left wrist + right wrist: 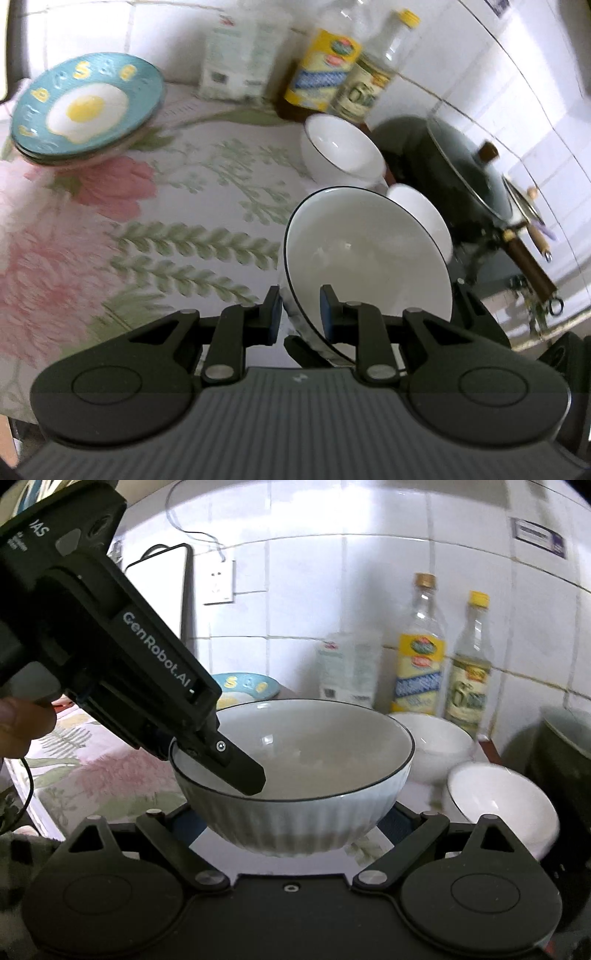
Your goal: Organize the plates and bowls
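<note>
My left gripper (301, 314) is shut on the rim of a large white ribbed bowl (369, 254) with a dark rim, holding it above the floral tablecloth. In the right wrist view the same bowl (314, 760) fills the middle, with the left gripper's finger (240, 771) inside its rim. My right gripper (291, 823) is open; its fingers are spread wide, hidden below the bowl. Two smaller white bowls (340, 147) (421, 214) sit at the right. A stack of teal egg-pattern plates (85, 107) sits at the back left.
Two bottles (325, 70) (373, 74) and a white carton (240, 55) stand against the tiled wall. A dark pot with lid (454, 170) sits at the right. The floral tablecloth (110, 229) covers the counter. A wall socket (219, 581) is behind.
</note>
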`<action>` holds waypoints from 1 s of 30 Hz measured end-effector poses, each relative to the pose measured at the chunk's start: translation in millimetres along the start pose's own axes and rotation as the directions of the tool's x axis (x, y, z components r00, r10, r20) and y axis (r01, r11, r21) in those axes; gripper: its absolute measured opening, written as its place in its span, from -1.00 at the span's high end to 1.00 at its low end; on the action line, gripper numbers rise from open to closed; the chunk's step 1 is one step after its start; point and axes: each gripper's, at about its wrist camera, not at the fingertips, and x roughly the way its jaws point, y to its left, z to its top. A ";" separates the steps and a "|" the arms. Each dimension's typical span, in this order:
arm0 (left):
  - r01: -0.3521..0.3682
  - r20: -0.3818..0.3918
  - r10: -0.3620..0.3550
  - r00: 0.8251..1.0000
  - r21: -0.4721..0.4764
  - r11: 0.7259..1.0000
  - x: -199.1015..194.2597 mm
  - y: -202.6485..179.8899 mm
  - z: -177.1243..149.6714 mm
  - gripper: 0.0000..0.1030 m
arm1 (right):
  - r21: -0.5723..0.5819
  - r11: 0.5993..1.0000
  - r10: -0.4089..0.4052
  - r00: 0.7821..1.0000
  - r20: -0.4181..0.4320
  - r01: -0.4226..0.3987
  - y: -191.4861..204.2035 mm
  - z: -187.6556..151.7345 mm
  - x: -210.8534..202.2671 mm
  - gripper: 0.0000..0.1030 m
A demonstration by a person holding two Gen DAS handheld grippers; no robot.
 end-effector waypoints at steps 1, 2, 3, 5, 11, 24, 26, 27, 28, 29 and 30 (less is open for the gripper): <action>-0.012 0.012 0.012 1.000 -0.004 1.000 -2.8 5.0 4.2 0.60 | -0.003 1.000 0.008 1.000 -0.001 -0.008 1.2 4.1 5.1 -0.90; -0.023 0.020 0.023 1.000 -0.009 1.000 -3.9 9.7 7.9 0.60 | -0.006 1.000 0.018 1.000 -0.004 -0.018 2.9 9.0 11.6 -0.90; -0.032 0.027 0.032 0.999 -0.015 0.999 -4.7 14.9 12.0 0.60 | -0.011 0.999 0.030 1.000 -0.009 -0.030 4.6 14.7 19.7 -0.90; -0.049 0.043 0.050 0.998 -0.026 0.998 -5.8 24.6 19.9 0.60 | -0.002 0.999 0.054 0.998 -0.022 -0.054 6.4 23.8 34.2 -0.90; -0.118 0.046 0.118 0.992 -0.014 0.993 7.6 49.5 48.0 0.60 | -0.009 0.997 0.077 0.996 -0.035 -0.077 9.0 40.3 76.1 -0.90; -0.132 0.045 0.133 0.990 -0.025 0.991 54.5 89.7 73.7 0.60 | -0.009 0.999 0.038 0.992 -0.123 -0.039 4.1 44.3 141.0 -0.90; -0.145 0.042 0.146 0.988 -0.019 0.989 61.5 92.4 73.9 0.60 | 0.010 0.999 0.049 0.990 -0.134 -0.048 1.1 40.8 150.6 -0.90; -0.151 0.042 0.152 0.988 -0.016 0.988 64.5 93.5 74.3 0.60 | 0.020 0.998 0.054 0.988 -0.143 -0.052 -0.5 39.2 155.0 -0.90; -0.154 0.045 0.155 0.987 -0.018 0.988 66.8 94.4 74.9 0.60 | 0.028 0.998 0.057 0.987 -0.151 -0.053 -0.6 37.9 157.0 -0.90; -0.154 0.048 0.155 0.987 -0.025 0.988 69.0 96.1 75.4 0.60 | 0.035 0.998 0.060 0.985 -0.160 -0.055 -2.3 37.3 161.7 -0.90; -0.154 0.048 0.155 0.987 -0.028 0.988 70.3 97.7 76.2 0.60 | 0.040 0.998 0.062 0.984 -0.169 -0.056 -3.5 37.0 165.3 -0.90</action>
